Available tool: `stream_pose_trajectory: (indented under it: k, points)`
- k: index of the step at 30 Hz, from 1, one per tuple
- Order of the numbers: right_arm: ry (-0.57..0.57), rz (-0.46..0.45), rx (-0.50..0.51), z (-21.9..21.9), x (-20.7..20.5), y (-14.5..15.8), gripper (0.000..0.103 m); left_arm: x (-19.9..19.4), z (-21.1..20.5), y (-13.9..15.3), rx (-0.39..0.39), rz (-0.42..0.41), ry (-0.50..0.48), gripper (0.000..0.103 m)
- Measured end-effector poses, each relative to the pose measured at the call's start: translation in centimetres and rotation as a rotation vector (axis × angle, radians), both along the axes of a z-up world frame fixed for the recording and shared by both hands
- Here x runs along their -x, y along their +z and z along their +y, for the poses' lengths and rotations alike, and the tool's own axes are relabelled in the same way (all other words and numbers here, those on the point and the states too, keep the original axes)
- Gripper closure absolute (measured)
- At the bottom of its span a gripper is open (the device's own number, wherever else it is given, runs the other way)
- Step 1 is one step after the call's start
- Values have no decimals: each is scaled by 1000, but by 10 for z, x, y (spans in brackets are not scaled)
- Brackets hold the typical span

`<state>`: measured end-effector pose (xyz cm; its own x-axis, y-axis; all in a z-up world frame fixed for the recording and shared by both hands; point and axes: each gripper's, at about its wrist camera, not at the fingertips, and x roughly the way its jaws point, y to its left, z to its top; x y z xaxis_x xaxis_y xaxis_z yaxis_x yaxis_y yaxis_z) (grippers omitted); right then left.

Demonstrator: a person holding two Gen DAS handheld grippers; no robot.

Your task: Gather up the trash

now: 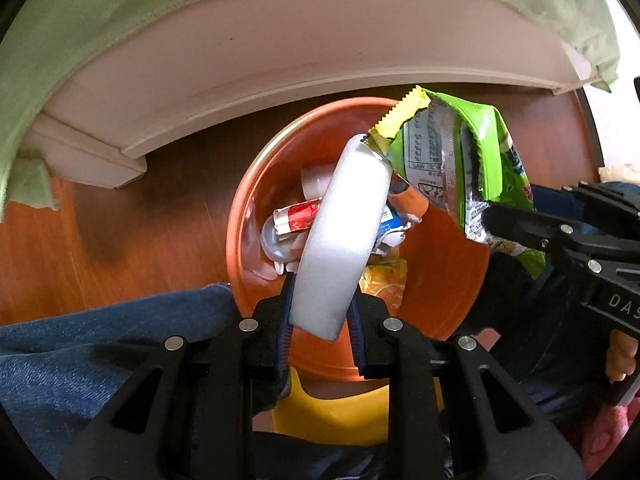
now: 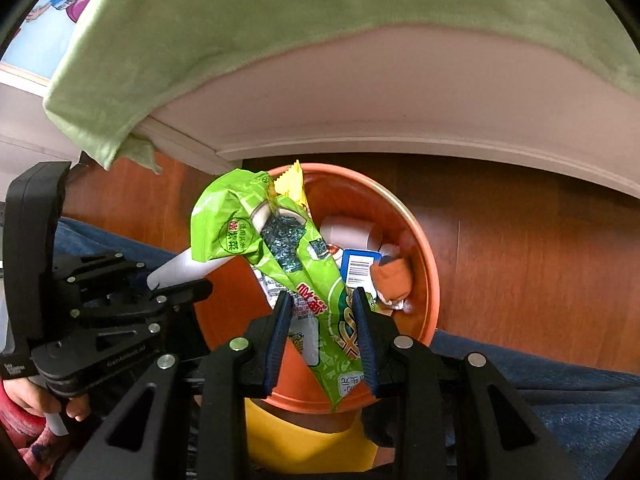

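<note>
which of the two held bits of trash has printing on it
The green snack wrapper in the right gripper; the white foam piece in the left gripper is plain.

Lit brightly and evenly, as by daylight. Showed a pale glare streak on the glossy reddish wooden floor (image 2: 500, 248) and a bright sheen along the round orange plastic bin's rim (image 1: 256, 168). Cast soft shadows under the white furniture edge (image 1: 280, 80). Bent straight lines strongly toward black fisheye corners. Blurred slightly at the margins.
</note>
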<state>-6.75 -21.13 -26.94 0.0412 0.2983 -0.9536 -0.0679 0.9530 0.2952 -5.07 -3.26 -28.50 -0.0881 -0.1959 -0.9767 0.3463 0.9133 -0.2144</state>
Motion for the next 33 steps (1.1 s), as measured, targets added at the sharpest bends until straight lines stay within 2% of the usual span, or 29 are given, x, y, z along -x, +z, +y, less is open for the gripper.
stream_pose_trajectory:
  k: [4, 5, 6, 7, 8, 9, 11, 12, 14, 16, 25, 33]
  points:
    - [-4, 21, 4, 1, -1, -6, 70, 14, -6, -8, -14, 8, -13, 79]
    - [-5, 25, 4, 2, -1, -7, 69, 14, -7, -9, -19, 14, -13, 74]
    - [-5, 33, -4, 2, 0, -9, 66, 13, -8, -9, -26, 19, -14, 61]
    - [-16, 38, -4, 2, 0, -10, 55, 12, -8, -11, -39, 21, -8, 52]
    - [-29, 39, 5, 2, -1, -11, 49, 11, -5, -11, -49, 14, 2, 36]
    - [-34, 35, 10, -1, -1, -12, 45, 12, -5, -10, -53, 5, 8, 31]
    - [-48, 28, 12, -3, -2, -10, 41, 10, -3, -8, -47, 0, 15, 30]
    - [-57, 26, 9, -4, -2, -10, 35, 11, -3, -7, -50, 0, 16, 30]
    - [-63, 22, 12, -5, -3, -9, 34, 12, -3, -9, -57, 8, 18, 30]
    - [-58, 18, 15, 1, -4, -9, 28, 13, -4, -9, -58, 9, 19, 30]
    - [-57, 11, 27, -6, -2, -6, 28, 11, 0, -8, -55, -4, 35, 30]
    - [-55, -22, 32, -8, -2, 7, 28, 7, 2, 11, -57, -77, 31, 30]
